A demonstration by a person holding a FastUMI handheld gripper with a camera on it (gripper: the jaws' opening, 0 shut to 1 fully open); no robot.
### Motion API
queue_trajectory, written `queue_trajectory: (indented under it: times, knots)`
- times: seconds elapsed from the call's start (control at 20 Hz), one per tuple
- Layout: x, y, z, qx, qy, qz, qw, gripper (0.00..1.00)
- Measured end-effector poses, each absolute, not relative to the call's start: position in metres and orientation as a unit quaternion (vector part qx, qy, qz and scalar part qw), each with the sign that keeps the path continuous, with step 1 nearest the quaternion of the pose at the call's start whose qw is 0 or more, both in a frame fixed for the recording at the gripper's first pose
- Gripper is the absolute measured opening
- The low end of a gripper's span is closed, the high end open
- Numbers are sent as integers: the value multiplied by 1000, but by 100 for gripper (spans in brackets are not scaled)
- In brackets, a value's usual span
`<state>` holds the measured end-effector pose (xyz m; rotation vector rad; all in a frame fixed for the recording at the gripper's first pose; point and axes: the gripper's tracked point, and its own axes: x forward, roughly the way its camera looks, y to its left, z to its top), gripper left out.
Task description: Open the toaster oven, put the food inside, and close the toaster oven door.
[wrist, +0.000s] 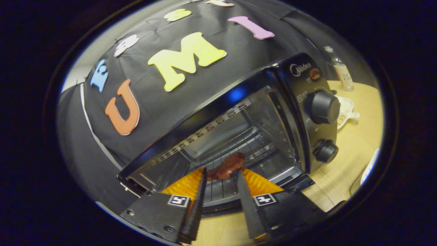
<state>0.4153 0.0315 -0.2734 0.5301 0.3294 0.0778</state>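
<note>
reddish food (225,168) pinched in claw (221,172), toaster oven (239,136) open

We count one black toaster oven (239,123) with two round black knobs (323,107). We also see one reddish-brown piece of food (226,167), one clear plastic bottle (341,72) and one small white dish (345,111).

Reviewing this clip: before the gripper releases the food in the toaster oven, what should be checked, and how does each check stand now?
1. Toaster oven door open: ok.
2. Food held between the gripper fingertips: ok.
3. Food over the wire rack: ok.
4. Food resting on the rack: cannot tell.
5. Rack bare where the food goes: ok.
6. Food deep enough for the door to close: cannot tell.
</note>
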Motion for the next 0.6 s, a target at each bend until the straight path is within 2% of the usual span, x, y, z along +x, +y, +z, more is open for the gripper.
queue_trajectory:
  times: [0.2,0.35,0.45,0.6]
  knots:
    - [392,33,-249,210,102,61,971,100]
    - [363,35,-235,192,61,78,976,100]
    - [343,24,-233,182,33,64,981,100]
    - [319,19,-235,175,26,62,982,100]
